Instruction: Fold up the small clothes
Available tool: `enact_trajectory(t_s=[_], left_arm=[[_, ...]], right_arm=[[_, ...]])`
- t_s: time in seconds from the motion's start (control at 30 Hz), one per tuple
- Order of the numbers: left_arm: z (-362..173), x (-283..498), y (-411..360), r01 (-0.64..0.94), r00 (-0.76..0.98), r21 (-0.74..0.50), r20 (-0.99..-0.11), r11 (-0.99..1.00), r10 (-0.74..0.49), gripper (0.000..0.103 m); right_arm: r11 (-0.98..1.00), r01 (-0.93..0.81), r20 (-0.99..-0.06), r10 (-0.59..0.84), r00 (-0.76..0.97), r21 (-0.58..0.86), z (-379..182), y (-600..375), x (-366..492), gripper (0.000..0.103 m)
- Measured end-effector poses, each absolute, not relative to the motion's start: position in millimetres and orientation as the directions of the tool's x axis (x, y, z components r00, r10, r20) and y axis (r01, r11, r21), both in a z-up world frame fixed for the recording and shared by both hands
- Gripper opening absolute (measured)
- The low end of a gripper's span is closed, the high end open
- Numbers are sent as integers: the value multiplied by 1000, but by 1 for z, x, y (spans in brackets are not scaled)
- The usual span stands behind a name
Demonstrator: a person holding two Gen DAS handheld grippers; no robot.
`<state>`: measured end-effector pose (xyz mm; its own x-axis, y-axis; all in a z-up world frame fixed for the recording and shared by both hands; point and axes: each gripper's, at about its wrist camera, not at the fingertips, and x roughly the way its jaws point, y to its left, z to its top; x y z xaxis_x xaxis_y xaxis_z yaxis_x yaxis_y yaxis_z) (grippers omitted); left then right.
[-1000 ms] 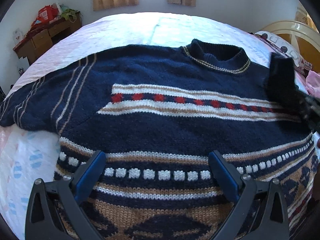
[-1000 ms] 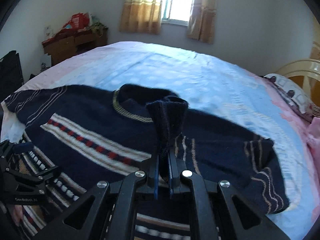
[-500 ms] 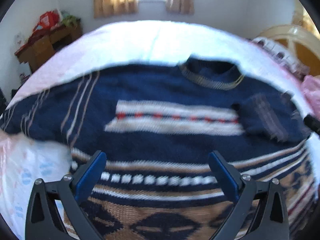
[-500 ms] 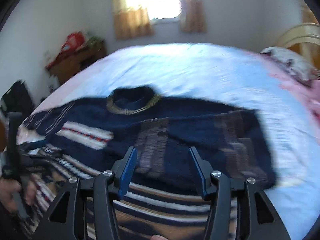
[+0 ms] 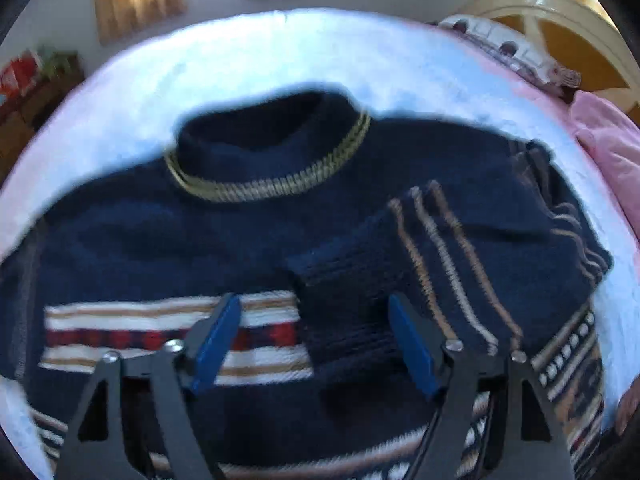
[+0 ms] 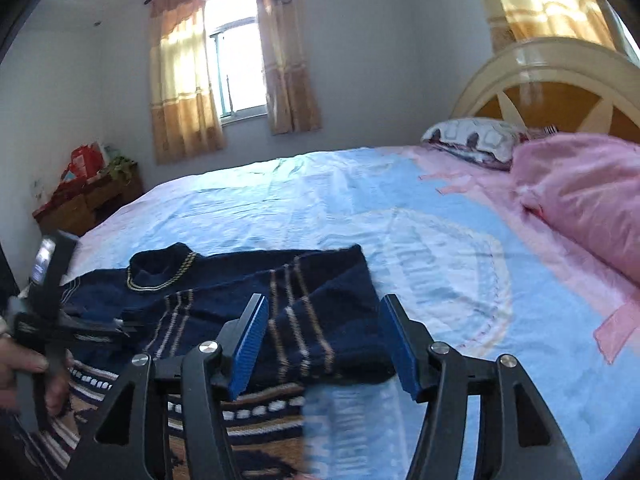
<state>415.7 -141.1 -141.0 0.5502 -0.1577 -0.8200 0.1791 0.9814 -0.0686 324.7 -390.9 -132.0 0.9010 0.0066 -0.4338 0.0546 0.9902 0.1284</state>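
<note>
A navy knitted sweater (image 5: 160, 248) with tan, white and red bands lies flat on the bed, its collar (image 5: 272, 168) at the far side. One striped sleeve (image 5: 440, 248) is folded across the chest, and its dark cuff (image 5: 344, 300) rests on the red-and-white band. My left gripper (image 5: 318, 340) hovers over that cuff; its jaws are closing and the blue pads do not press on the knit. My right gripper (image 6: 324, 344) is above the folded sleeve (image 6: 320, 320) at the sweater's edge, its jaws opening and holding nothing. A hand (image 6: 24, 364) carries the left gripper (image 6: 120, 324).
The sweater lies on a light blue and pink sheet (image 6: 420, 240) with open bed beyond it. A pink quilt (image 6: 580, 200) and a patterned pillow (image 6: 472, 140) sit by the cream headboard (image 6: 560, 80). A cluttered wooden cabinet (image 6: 88, 200) stands by the far wall.
My right gripper let go of the cuff, which now lies folded over the chest, and drew back to the right. My left gripper moved up the sweater toward the cuff and its jaws narrowed.
</note>
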Motion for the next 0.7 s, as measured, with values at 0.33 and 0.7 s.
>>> enact_trajectory(t_s=[0.33,0.7], left_arm=[[-88,403,-138,237,598,-134,-760,962,-254,9],[-19,398,-79,200,701,-75,-686,977,-196,9]], right_arm=[[957,179,-466,-55,883,228,-142,-427,328,61],[954,191,-497,-52,866,232,-151,-428,331,61]])
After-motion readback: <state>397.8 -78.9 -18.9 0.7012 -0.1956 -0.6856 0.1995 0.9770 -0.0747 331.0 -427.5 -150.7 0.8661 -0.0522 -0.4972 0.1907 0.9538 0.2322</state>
